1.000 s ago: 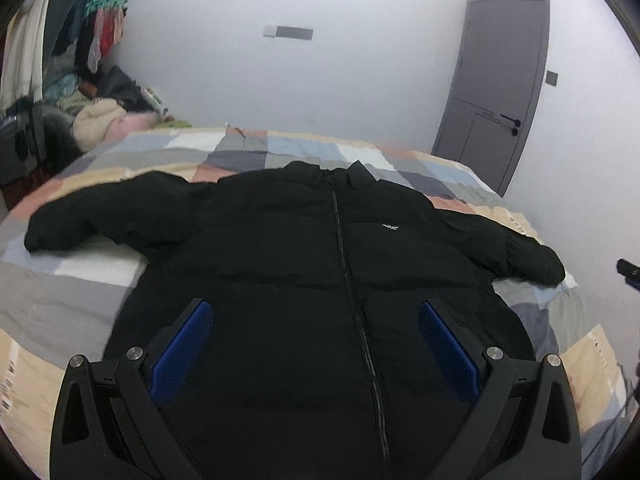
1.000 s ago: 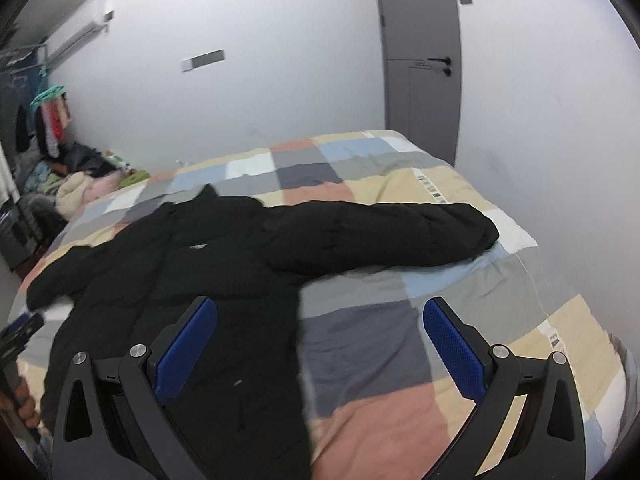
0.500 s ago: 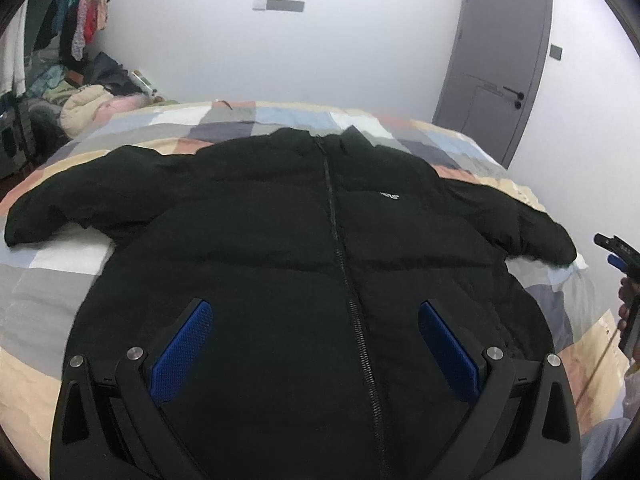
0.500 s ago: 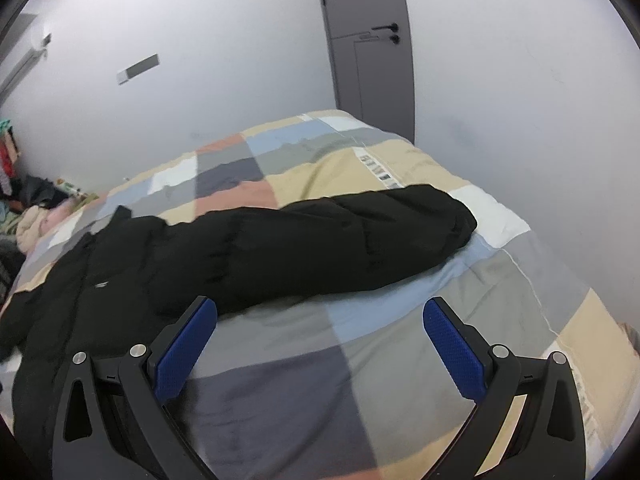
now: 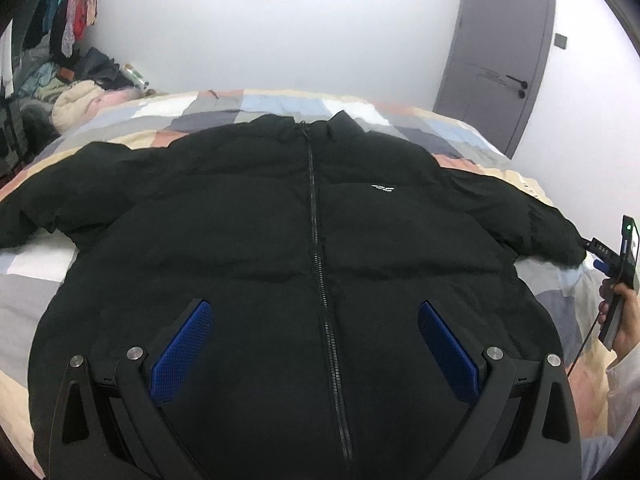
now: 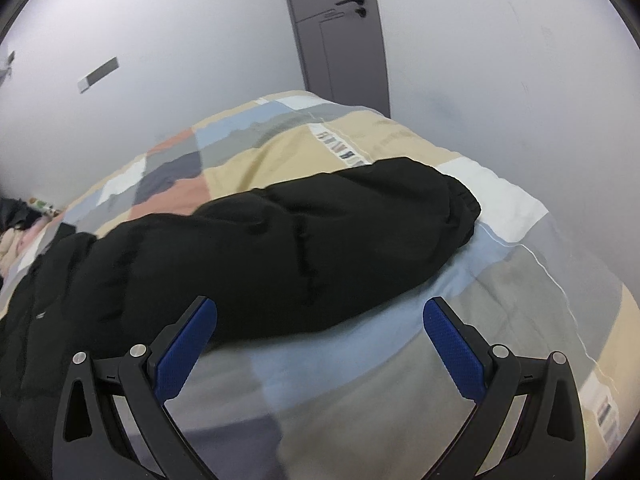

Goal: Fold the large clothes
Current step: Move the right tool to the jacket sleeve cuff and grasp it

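Note:
A black puffer jacket (image 5: 256, 248) lies flat and zipped, front up, on the bed, both sleeves spread out. My left gripper (image 5: 314, 312) is open and empty, hovering over the jacket's lower front near the zip. My right gripper (image 6: 320, 316) is open and empty, just short of the jacket's right sleeve (image 6: 304, 248), whose cuff (image 6: 460, 204) points right. The right gripper also shows at the right edge of the left wrist view (image 5: 612, 264), close to the sleeve end.
The bed carries a patchwork quilt (image 6: 500, 280) in beige, grey, blue and pink. A grey door (image 5: 504, 52) stands in the white wall behind. A pile of clothes (image 5: 60, 92) and hanging garments sit at the far left.
My left gripper has moved forward over the jacket's lower front. My right gripper has swung right and closer to the right sleeve, which now fills its view.

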A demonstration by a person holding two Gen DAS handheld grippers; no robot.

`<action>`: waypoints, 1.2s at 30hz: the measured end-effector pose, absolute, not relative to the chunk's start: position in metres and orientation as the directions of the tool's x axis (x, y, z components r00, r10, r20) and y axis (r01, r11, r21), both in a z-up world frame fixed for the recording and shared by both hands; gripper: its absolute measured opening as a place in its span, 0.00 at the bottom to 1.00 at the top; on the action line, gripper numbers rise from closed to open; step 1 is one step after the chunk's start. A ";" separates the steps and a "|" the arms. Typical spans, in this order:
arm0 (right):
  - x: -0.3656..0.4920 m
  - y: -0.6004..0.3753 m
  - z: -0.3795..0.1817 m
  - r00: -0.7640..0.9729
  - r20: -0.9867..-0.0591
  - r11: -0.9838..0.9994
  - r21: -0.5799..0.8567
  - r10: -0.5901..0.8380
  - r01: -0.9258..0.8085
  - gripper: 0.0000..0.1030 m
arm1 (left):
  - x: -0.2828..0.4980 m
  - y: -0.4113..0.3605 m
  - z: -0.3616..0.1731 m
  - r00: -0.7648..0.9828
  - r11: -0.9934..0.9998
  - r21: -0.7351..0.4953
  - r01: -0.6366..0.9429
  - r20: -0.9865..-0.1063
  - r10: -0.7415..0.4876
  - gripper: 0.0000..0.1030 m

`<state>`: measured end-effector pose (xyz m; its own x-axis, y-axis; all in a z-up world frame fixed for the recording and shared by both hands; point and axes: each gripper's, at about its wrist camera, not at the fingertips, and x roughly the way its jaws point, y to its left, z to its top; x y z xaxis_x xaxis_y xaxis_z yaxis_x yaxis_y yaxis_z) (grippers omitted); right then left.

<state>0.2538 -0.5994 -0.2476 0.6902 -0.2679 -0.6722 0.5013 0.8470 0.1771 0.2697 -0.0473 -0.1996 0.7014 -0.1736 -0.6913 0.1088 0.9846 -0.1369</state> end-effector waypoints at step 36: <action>0.287 -0.725 -0.270 0.881 -0.473 0.476 0.771 -0.018 0.424 0.18 | 0.272 -0.017 -0.198 0.727 0.995 -0.097 0.023 -0.682 -0.083 1.00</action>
<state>0.2866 -0.7251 -0.2699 0.8807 -0.0178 -0.4733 0.4238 0.4760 0.7706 0.2724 -0.0172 -0.1981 0.7267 -0.0832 -0.6819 0.0228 0.9950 -0.0971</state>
